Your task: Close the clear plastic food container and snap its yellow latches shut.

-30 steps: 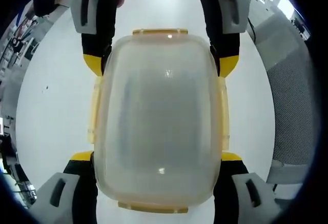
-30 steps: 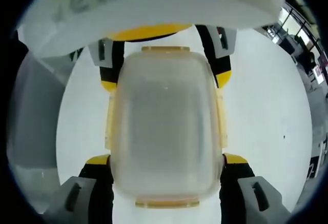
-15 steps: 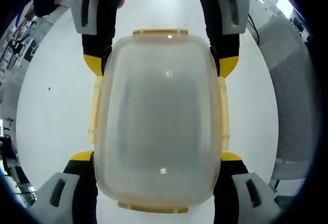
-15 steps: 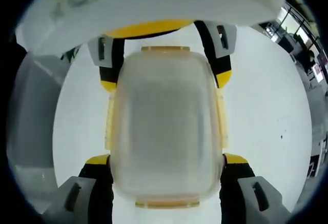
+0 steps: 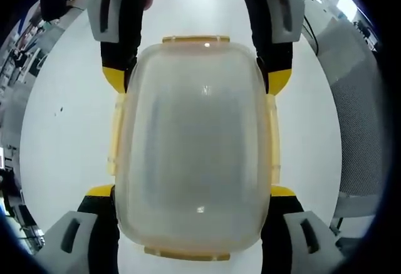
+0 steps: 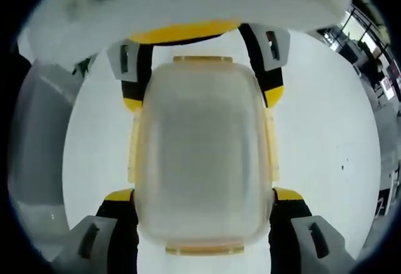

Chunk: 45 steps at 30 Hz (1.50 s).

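A clear plastic food container with its lid on hangs above the white table, held between both grippers from opposite ends. My left gripper has its yellow-tipped jaws pressed on the near sides, shut on the container. My right gripper comes in from the top and clamps the far sides. Yellow latches lie flat along all edges. In the right gripper view the same container sits between the right gripper and the left gripper.
A grey mesh chair stands beside the table, also seen as the grey chair in the right gripper view. Room clutter lies beyond the table's far edge.
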Each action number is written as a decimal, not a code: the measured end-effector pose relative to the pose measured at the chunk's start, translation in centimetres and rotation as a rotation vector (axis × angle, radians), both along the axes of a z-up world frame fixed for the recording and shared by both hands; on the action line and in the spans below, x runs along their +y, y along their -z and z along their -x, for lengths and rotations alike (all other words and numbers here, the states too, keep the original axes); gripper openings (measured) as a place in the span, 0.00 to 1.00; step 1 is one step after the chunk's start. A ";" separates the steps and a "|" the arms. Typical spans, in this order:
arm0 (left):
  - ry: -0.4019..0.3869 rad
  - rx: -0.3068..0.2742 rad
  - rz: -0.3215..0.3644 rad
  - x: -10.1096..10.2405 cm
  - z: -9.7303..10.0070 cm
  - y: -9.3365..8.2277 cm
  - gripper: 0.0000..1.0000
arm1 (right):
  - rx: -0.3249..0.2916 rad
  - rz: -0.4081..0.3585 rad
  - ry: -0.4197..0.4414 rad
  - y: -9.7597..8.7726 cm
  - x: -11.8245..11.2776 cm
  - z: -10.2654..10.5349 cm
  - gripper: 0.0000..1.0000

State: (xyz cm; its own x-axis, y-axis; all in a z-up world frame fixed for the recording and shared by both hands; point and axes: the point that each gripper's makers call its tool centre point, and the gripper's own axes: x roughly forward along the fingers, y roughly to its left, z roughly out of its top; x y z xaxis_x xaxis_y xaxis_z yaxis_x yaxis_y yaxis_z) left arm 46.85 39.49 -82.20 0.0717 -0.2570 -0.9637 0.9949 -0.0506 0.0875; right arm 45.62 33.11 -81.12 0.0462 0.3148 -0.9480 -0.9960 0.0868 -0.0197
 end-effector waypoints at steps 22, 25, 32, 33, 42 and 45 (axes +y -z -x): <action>-0.030 0.035 0.044 -0.8 -0.1 -0.3 0.99 | 0.000 -0.059 -0.011 -0.7 0.4 -0.3 0.99; -0.024 0.025 0.044 -0.6 -0.1 -0.6 0.99 | 0.002 -0.079 0.002 -1.1 0.5 -0.4 0.99; -0.036 -0.006 0.066 -0.3 0.0 -1.2 0.99 | -0.021 -0.117 0.010 -1.5 0.7 -0.2 0.97; -0.041 -0.002 0.073 -0.4 0.1 -1.3 0.99 | -0.023 -0.120 0.010 -1.5 0.6 0.0 0.97; -0.084 -0.041 0.135 0.0 0.0 -2.2 0.97 | -0.065 -0.212 0.070 -2.0 0.7 -0.1 0.95; -0.131 -0.060 0.181 0.3 -0.2 -2.4 0.96 | -0.091 -0.256 0.113 -2.4 0.6 -0.2 0.95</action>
